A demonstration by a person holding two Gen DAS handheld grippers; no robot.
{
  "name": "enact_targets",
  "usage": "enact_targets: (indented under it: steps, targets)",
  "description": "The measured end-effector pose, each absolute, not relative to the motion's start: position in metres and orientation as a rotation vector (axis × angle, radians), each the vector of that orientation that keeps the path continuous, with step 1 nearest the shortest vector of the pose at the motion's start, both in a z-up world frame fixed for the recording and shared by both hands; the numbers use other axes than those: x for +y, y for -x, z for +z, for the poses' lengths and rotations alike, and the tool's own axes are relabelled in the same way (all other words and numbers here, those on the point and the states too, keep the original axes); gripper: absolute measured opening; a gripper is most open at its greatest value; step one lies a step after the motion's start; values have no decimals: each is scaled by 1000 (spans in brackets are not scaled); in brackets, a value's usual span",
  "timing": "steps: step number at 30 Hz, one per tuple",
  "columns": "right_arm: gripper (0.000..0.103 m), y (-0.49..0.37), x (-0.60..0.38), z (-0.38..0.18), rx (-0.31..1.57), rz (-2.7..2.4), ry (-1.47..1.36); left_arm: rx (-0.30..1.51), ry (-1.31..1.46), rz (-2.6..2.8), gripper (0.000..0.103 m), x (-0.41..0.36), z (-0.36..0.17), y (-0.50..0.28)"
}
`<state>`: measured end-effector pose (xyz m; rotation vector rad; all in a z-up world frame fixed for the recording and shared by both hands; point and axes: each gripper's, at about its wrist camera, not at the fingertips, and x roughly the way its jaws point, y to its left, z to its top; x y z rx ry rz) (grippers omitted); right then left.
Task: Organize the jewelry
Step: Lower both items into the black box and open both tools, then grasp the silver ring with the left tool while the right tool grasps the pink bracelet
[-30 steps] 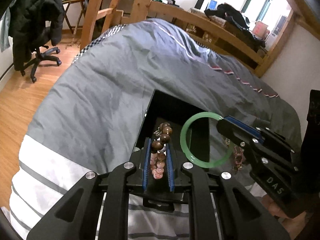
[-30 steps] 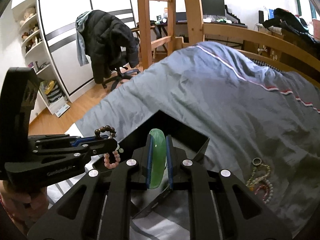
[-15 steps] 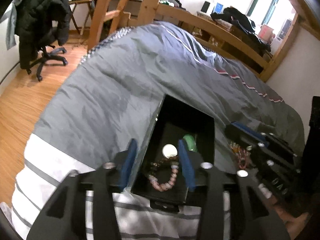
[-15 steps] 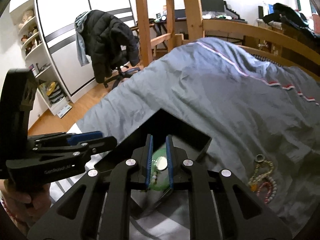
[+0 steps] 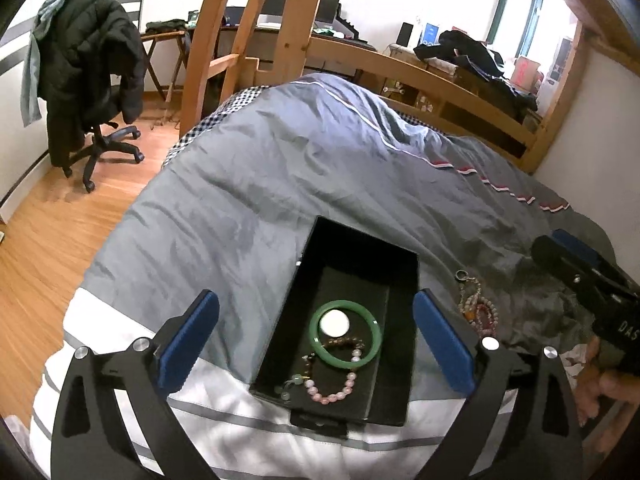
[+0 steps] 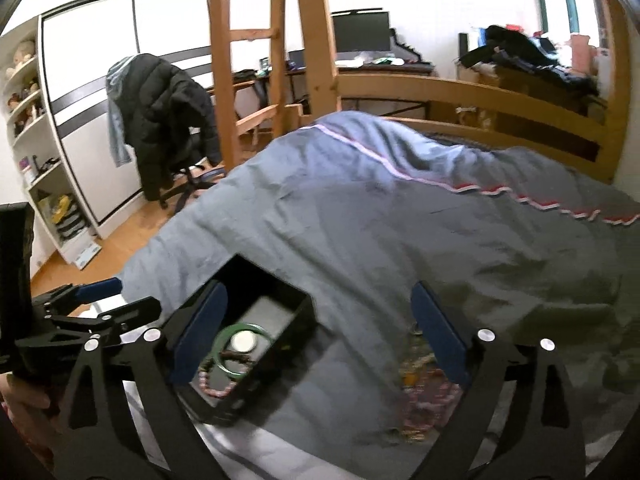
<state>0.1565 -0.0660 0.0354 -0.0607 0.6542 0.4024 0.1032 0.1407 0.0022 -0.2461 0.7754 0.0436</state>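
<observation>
A black jewelry box (image 5: 404,280) lies open on the grey duvet. In it lie a green bangle (image 5: 345,334), a white round piece (image 5: 334,323) and a pink bead bracelet (image 5: 330,390). My left gripper (image 5: 316,338) is open and empty above the box. More bead strings (image 5: 478,306) lie on the duvet right of the box. My right gripper (image 6: 320,328) is open and empty, between the box (image 6: 296,320) and the blurred bead strings (image 6: 420,372). The bangle also shows in the right wrist view (image 6: 236,350).
The grey duvet (image 5: 340,168) covers the bed inside a wooden frame (image 5: 420,68). An office chair with a black jacket (image 5: 88,76) stands on the wood floor at the left. White shelves (image 6: 36,152) stand by the wall.
Both grippers opened: the left dropped the bead bracelet and the right dropped the green bangle into the box. The right gripper then swung right, toward the loose bead strings.
</observation>
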Motion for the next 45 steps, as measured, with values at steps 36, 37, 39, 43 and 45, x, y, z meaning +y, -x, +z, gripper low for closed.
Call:
enact_targets:
  steps: [36,37,39,43,45]
  targets:
    - [52,-181,-194,-48,882,457,-27,982,-104,-429,62,-74,-89,-135]
    - [52,-185,-193,-57,910,481,-42,995,-102,-433,60,-74,-94,-139]
    - [52,-190,-190,-74,953,505,-63,1011,-100,-439,56,-75,-100,-144]
    - [48,-199,-186,-106,1033,516,-96,1044,-102,-457,51,-78,-113,-153]
    - [38,-202,-180,-117,1060,527,-87,1055,-96,-463,43,-78,-117,-155]
